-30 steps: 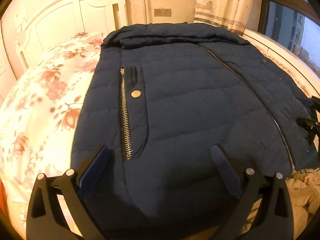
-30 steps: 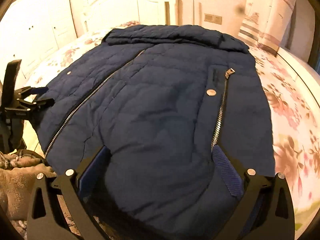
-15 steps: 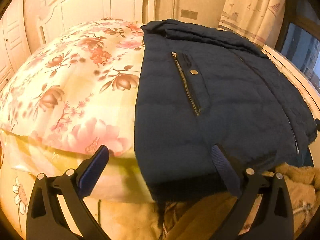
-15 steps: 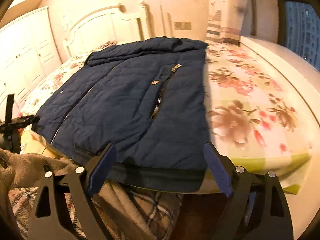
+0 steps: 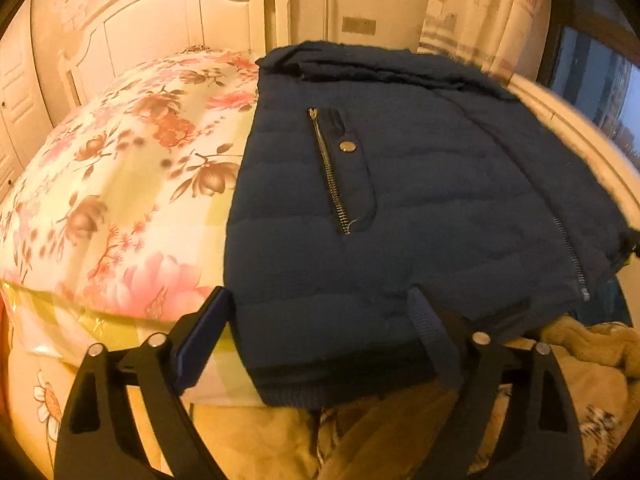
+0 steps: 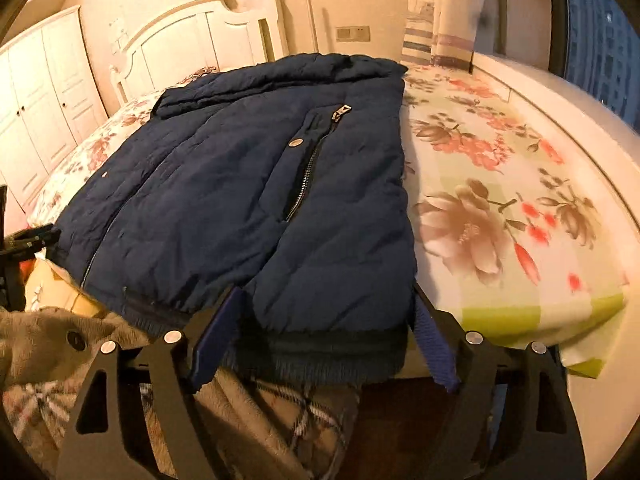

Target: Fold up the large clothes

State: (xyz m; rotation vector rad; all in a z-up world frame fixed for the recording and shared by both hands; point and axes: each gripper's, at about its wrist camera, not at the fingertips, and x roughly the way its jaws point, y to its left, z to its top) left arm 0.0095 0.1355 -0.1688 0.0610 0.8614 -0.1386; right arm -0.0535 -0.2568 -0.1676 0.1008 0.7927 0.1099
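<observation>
Right wrist view shows your jacket (image 6: 248,200) flat on the flowered bed (image 6: 500,184), headboard (image 6: 208,36) behind. Your right tool (image 6: 326,340), jaws closing but loose, straddles the hem corner. Your left tool (image 5: 320,332) hangs released over the other corner.

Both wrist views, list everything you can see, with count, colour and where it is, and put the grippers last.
jacket: one, navy, flat on the bed, hem toward the cameras
bedspread: one, pale floral, under and beside the jacket
headboard: one, white, far end of the bed
wardrobe: one, white, left in the right wrist view
curtain: one, pale patterned, by the window
window: one, dark, far right
plush blanket: one, brownish, with plaid, below the hem
left gripper: one, black, blue pads, open at the hem's left corner
right gripper: one, black, blue pads, jaws just been closing, hem between them, not pressed
</observation>
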